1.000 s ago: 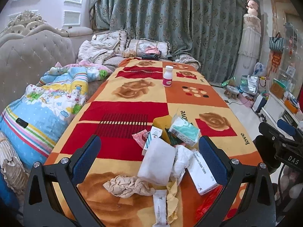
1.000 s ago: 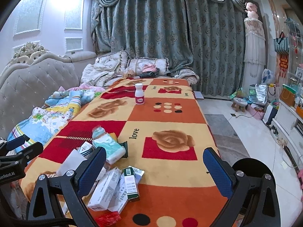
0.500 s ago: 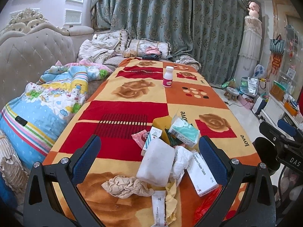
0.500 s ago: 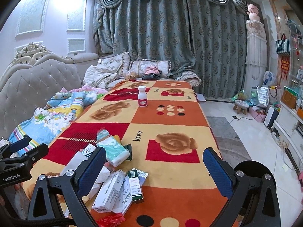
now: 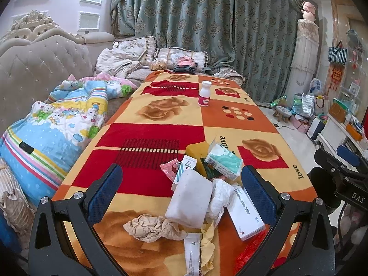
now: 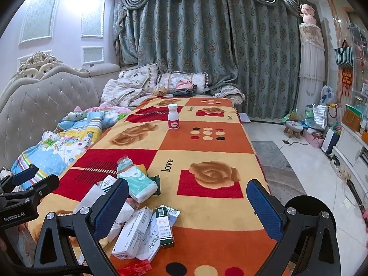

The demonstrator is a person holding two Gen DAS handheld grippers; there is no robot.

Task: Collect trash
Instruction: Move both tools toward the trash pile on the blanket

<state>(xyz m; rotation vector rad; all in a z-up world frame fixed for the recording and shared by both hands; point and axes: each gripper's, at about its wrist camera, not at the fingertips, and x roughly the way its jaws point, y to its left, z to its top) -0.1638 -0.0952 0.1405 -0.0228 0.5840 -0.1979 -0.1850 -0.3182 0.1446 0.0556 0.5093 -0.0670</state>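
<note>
A heap of trash lies on the near end of a table under a red, orange and yellow blanket [image 5: 149,138]. It holds a crumpled beige wrapper [image 5: 151,226], a white pad [image 5: 189,201], a crumpled tissue [image 5: 219,194], a teal tissue pack [image 5: 224,161], a white medicine box [image 5: 247,211] and a pink sachet [image 5: 171,168]. In the right wrist view the same tissue pack [image 6: 138,182], white boxes [image 6: 134,232] and a green-topped box [image 6: 164,226] show. My left gripper [image 5: 181,188] hangs open above the heap. My right gripper [image 6: 187,207] is open over the blanket, right of the boxes.
A white bottle with a pink label [image 5: 204,94] stands far down the table. A tufted sofa [image 5: 34,69] with a cartoon quilt [image 5: 57,124] runs along the left. Curtains [image 6: 207,46] close the back. A small stool [image 6: 293,127] and bags crowd the floor at right.
Both views have shifted slightly, the right one rising a little. Both grippers stay open and nothing in the heap has moved.
</note>
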